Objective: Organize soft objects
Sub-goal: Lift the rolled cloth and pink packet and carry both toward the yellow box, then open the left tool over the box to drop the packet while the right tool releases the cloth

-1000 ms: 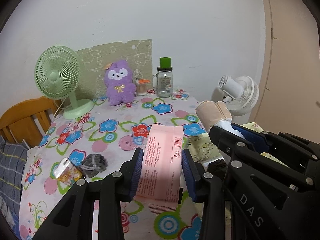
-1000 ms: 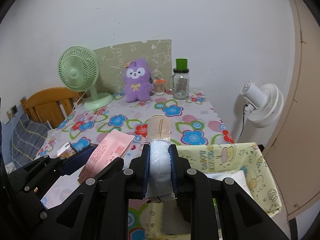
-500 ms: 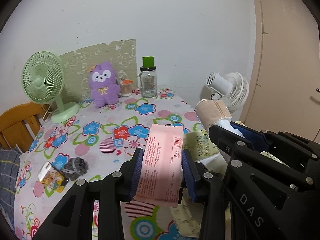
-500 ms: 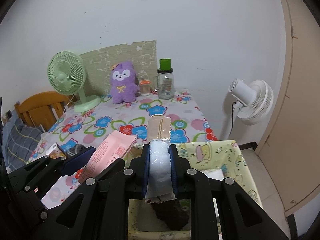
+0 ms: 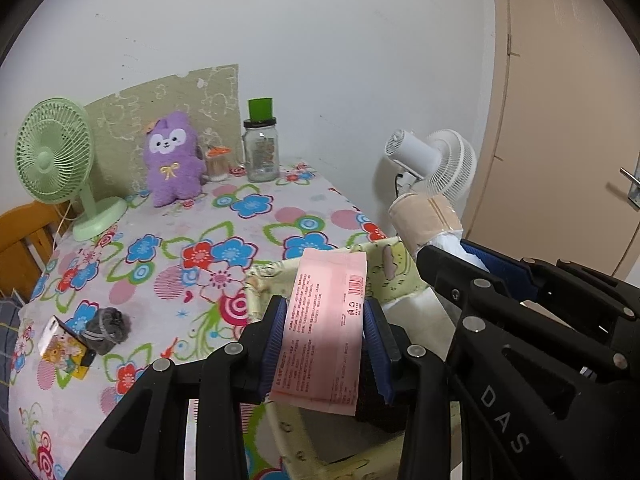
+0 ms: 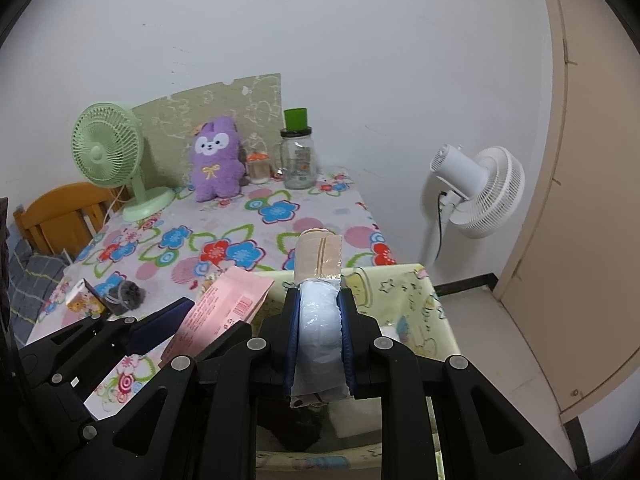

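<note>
My left gripper (image 5: 325, 328) clamps a flat pink packet (image 5: 320, 332) (barcode, fine print); my right gripper (image 6: 319, 332) squeezes a clear-wrapped beige roll (image 6: 320, 276). Both hang above the yellow fabric bin (image 6: 416, 292) beside the floral table (image 6: 240, 232).

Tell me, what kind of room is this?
Probably a small room in someone's home, maybe a bedroom. A table with a flowery cloth holds a purple plush toy and a green desk fan, a white standing fan stands on the floor, and a door is at the right.
</note>
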Tool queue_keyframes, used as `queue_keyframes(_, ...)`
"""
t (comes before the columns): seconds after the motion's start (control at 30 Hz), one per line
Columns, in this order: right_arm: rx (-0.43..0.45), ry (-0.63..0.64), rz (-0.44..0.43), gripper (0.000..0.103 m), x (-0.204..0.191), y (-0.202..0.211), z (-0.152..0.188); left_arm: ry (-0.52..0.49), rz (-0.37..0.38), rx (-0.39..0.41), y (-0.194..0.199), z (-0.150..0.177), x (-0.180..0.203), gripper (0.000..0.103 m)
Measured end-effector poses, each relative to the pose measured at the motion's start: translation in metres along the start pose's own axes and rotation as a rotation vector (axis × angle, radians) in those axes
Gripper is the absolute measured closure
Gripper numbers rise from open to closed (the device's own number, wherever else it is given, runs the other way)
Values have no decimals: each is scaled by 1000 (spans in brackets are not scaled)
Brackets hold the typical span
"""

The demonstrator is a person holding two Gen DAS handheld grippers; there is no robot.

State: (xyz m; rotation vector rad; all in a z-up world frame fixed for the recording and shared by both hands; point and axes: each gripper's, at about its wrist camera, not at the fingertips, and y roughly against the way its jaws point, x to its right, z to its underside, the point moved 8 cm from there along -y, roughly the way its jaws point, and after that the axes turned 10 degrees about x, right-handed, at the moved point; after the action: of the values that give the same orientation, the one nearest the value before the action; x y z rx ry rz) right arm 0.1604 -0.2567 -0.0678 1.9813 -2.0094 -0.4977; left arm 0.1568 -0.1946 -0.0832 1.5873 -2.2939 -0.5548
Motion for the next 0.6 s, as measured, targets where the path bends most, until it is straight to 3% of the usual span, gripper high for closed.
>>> queue_keyframes(0.5,-45,-32,33,81,31,-10,19,-36,37,-60,-19,13,27,61)
queue_keyframes(0.6,-49,-33,30,81,32,-10,20,-45,27,-62,-19,13,26,40)
